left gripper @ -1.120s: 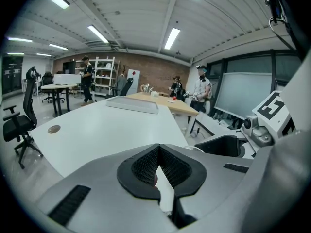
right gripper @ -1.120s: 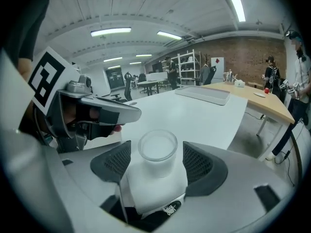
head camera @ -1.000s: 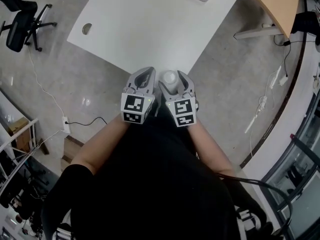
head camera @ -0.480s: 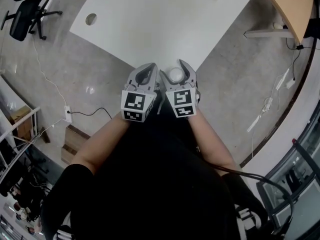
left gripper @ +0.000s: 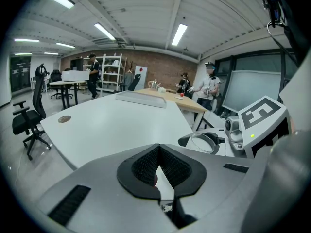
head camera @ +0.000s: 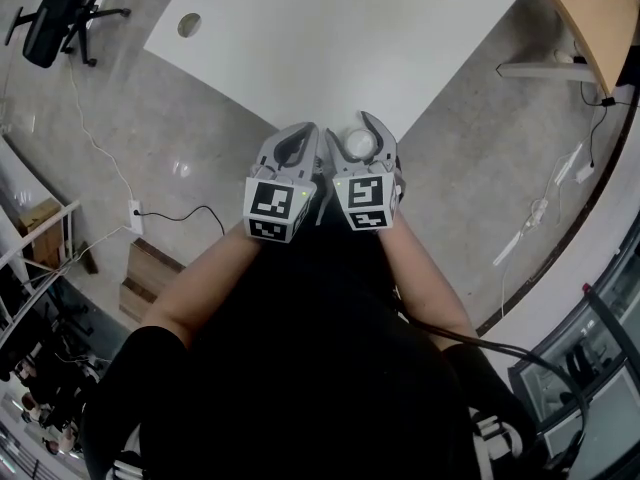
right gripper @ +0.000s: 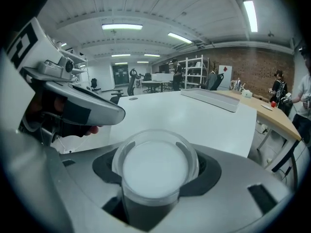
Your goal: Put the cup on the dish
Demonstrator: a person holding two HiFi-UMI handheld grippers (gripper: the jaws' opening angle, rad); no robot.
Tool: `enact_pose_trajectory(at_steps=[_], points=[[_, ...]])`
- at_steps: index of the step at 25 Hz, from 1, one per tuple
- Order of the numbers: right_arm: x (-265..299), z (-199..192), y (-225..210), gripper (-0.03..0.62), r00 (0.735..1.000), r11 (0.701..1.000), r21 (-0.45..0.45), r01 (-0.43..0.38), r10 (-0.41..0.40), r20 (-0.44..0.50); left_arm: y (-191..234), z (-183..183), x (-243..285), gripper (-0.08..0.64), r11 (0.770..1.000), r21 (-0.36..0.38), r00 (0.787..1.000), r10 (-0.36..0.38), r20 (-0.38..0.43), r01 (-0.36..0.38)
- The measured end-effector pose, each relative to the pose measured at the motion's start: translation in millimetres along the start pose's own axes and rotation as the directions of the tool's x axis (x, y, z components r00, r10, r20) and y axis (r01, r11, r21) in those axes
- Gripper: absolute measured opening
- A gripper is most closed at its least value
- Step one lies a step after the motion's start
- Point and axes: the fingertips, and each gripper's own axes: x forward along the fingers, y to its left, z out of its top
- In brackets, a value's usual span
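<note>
A translucent white cup (right gripper: 155, 169) stands upright between the jaws of my right gripper (right gripper: 156, 152), which is shut on it. In the head view the cup (head camera: 358, 144) and right gripper (head camera: 358, 134) are held close to the body, just short of the white table's (head camera: 330, 38) near corner. My left gripper (head camera: 297, 140) is right beside it, shut with nothing between its pads (left gripper: 146, 164). In the left gripper view the cup's rim (left gripper: 204, 142) shows at the right. No dish shows in any view.
A flat grey tray-like thing (left gripper: 141, 98) lies at the table's far end. The table has a round cable hole (head camera: 189, 25). On the floor are an office chair (head camera: 50, 18) and a cable (head camera: 170, 223). A wooden table (head camera: 590, 18) stands at the right, with people beyond it.
Both grippers, with the cup still held in the right one, have edged forward toward the table's near corner. The jaws have not changed.
</note>
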Motion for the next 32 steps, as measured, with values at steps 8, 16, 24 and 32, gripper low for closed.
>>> enact_pose_trajectory(at_steps=[8,16,24,32], points=[[-9,12,4,0.252,1.0,1.0,-0.002,0.016,-0.016,0.018,0,14,-12,0.003,1.0,0.007,0.999,-0.023,0.039,0.023],[-54,66,11,0.252,0.997,0.999,0.005,0.046,-0.047,0.055,-9,65,-37,0.003,0.997,0.027,0.986,-0.069,0.153,0.066],[-116,149,8,0.25,0.989,0.997,0.017,0.08,-0.081,0.126,-16,147,-78,0.003,0.991,0.108,0.93,-0.111,0.351,0.077],[-164,203,22,0.252,0.971,0.993,-0.018,0.112,-0.106,0.213,-20,198,-127,0.003,0.978,0.196,0.861,-0.161,0.482,0.073]])
